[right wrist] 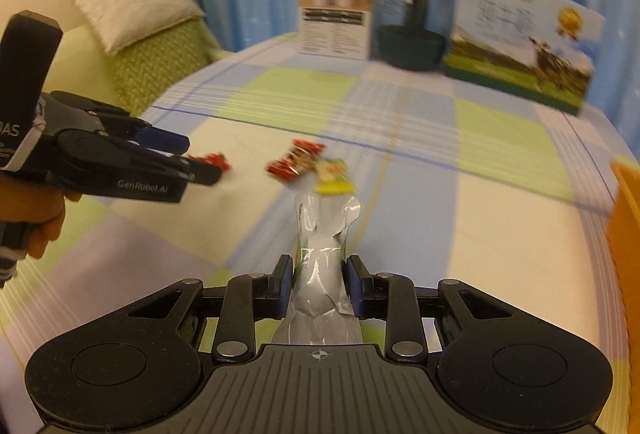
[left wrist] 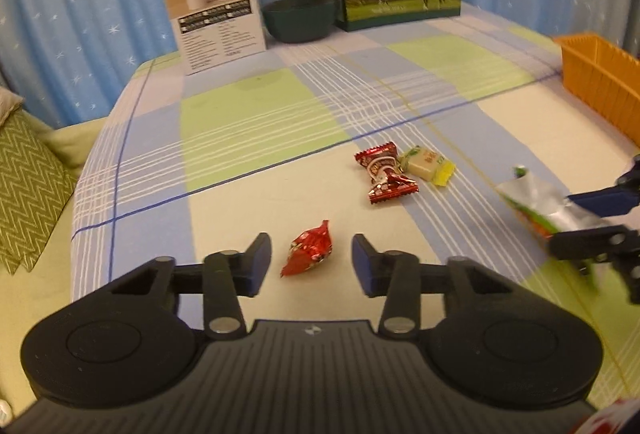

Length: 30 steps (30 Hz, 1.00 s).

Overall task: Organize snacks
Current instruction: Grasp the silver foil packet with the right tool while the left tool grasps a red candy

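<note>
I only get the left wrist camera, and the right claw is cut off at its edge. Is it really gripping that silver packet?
Observer: Yes. In the right wrist view, both pads of the right claw press on the silver packet, which sticks out past them.
Operator: How does my left claw look from there?
Observer: The left claw shows side-on, low over the cloth, with the red candy poking out beyond its tips. I cannot tell whether they touch.
Operator: And the basket?
Observer: The orange basket stands at the right edge of that view, with only bare cloth between it and the packet.
</note>
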Motion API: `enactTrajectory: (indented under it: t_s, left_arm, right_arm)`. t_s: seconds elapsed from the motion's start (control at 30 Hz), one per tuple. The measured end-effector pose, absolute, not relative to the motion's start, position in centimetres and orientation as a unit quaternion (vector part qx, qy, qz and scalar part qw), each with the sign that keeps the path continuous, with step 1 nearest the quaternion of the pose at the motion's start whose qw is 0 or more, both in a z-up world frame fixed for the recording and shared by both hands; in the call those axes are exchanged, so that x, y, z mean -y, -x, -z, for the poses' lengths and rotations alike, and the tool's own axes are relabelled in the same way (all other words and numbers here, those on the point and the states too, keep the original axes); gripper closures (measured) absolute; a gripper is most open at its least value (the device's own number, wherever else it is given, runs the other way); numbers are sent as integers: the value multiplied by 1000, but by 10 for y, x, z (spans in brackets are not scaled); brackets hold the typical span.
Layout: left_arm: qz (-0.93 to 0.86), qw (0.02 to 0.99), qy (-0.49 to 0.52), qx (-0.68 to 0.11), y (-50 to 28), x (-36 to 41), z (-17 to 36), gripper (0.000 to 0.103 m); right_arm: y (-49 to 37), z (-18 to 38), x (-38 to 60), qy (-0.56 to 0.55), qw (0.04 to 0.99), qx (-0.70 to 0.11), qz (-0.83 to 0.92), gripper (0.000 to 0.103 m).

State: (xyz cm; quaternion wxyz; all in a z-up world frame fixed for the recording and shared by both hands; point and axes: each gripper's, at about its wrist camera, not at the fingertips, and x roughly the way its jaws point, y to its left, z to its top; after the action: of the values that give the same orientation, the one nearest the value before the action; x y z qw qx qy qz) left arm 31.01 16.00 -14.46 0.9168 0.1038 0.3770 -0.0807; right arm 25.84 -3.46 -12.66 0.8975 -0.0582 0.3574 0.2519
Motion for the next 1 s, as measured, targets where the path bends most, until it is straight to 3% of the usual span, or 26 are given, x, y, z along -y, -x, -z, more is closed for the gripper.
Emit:
enactTrajectory:
  t_s: [0.13,0.23,1.0]
  left_arm:
    - [66,915,-108,-383,-315,-159,148,82]
    - [60,915,-96,-388,-311,-159,144,84]
    - [75,926,61,-366,-196,-61,57,84]
  right_arm:
    - [-254,125,46,48,901,-360,-239,74]
    - [-252,123,51,44,902,-358,-236,74]
    - [-180,65,142,-25,926,-345,-149,74]
